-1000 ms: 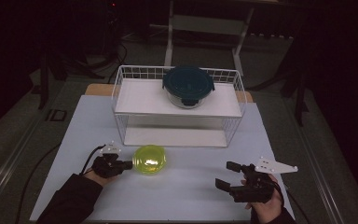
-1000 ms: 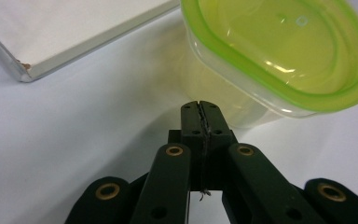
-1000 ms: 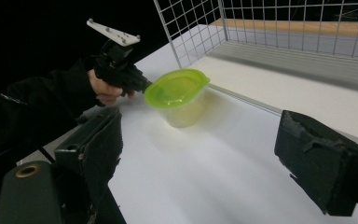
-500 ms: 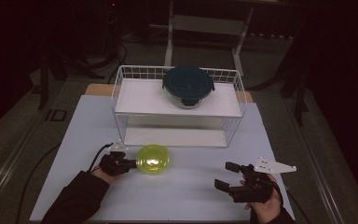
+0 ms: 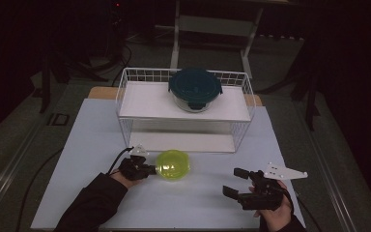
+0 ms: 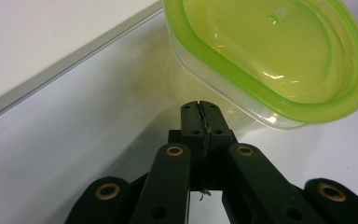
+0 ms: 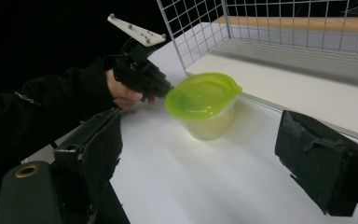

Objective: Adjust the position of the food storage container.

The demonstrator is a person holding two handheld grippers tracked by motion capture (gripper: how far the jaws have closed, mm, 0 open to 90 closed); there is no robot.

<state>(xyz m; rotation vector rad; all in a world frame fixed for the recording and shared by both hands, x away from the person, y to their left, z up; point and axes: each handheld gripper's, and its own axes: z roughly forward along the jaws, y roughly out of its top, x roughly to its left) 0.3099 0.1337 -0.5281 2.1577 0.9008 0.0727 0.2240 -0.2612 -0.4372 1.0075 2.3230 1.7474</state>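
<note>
Starting at the left: left gripper [image 5: 147, 169] lying low over the worktop [image 5: 92, 145], jaws pressed fully together and gripping nothing, a dark sleeve trailing back toward the near edge. Seeming, by the look of it, to be serving as a blunt pusher rather than a clamp. In the left gripper view, closed tips sitting just at the clear wall of the green-lidded tub [image 5: 173, 165], under the overhang of the lid, either touching or a hair short of it; hard telling which.

Judging the step in hand as a sideways nudge of the tub, with no lift begun. Tub standing upright on the worktop, lid on, just right of the left jaws and just in front of the lower board [image 5: 183, 141] of the wire rack [image 5: 125, 96], apart from it. On the rack's upper shelf, farther back, a teal-lidded container [image 5: 195, 88] sitting untouched.

Calling next, most likely, for either a gentle shove low on the wall, so as not to be tipping the tub, or an opening of the left jaws for a proper hold across the rim. Being light and on a smooth surface, probably sliding easily and perhaps turning if pressed off-centre.

Farther right: right gripper [image 5: 235, 181] hovering over the near right of the worktop, jaws spread wide and empty, well apart from the tub, aiming toward it across bare worktop.
</note>
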